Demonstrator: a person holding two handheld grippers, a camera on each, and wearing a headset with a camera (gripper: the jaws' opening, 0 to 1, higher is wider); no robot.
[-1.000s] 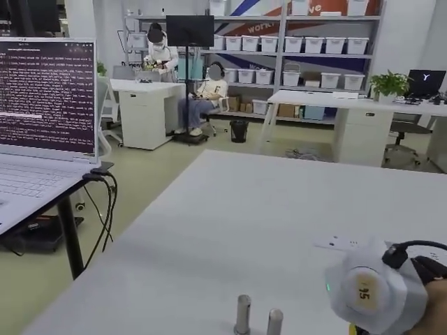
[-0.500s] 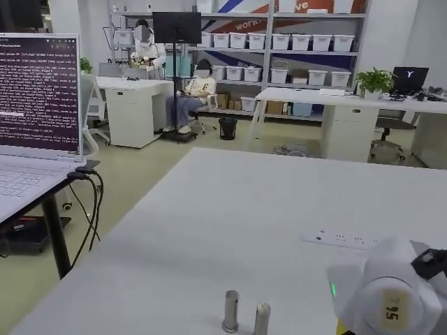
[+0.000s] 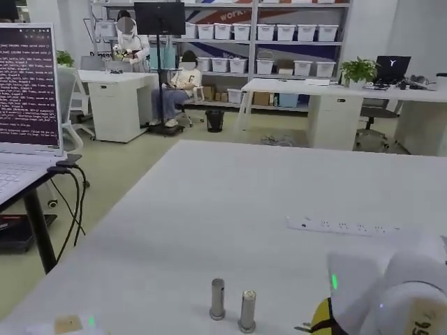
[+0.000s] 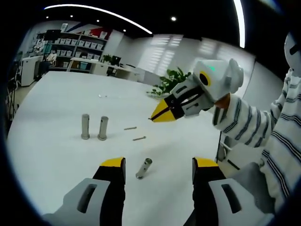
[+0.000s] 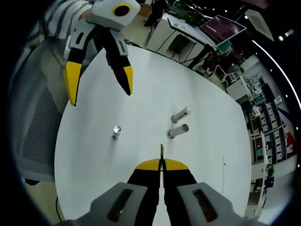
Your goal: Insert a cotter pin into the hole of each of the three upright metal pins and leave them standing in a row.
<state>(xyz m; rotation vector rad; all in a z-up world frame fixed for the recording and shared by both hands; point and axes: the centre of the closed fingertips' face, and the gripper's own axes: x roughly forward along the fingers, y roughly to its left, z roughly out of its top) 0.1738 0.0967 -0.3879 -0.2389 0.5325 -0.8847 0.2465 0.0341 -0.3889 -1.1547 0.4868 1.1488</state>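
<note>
We clamp a cotter pin (image 5: 161, 151) in our right gripper (image 5: 161, 162), our left gripper (image 4: 159, 165) wide apart above the white table (image 4: 56, 155), two metal pins (image 4: 85, 126) upright side by side, a third pin (image 4: 144, 168) lying flat nearby, two loose cotter pins (image 4: 130, 127) beyond it.

white table (image 3: 209, 216) carries two upright pins (image 3: 218, 300), a third pin (image 4: 144, 168) lying flat, two cotter pins (image 4: 139, 138), a power strip (image 3: 342, 226).

lines of pale terminal text on the laptop screen (image 3: 26, 87), too small to read, digits that look like 56, cut off at the edge, on the white housing of the right tongs (image 3: 316, 325), pale Y-shaped logo on a far monitor (image 3: 392, 66)
</note>
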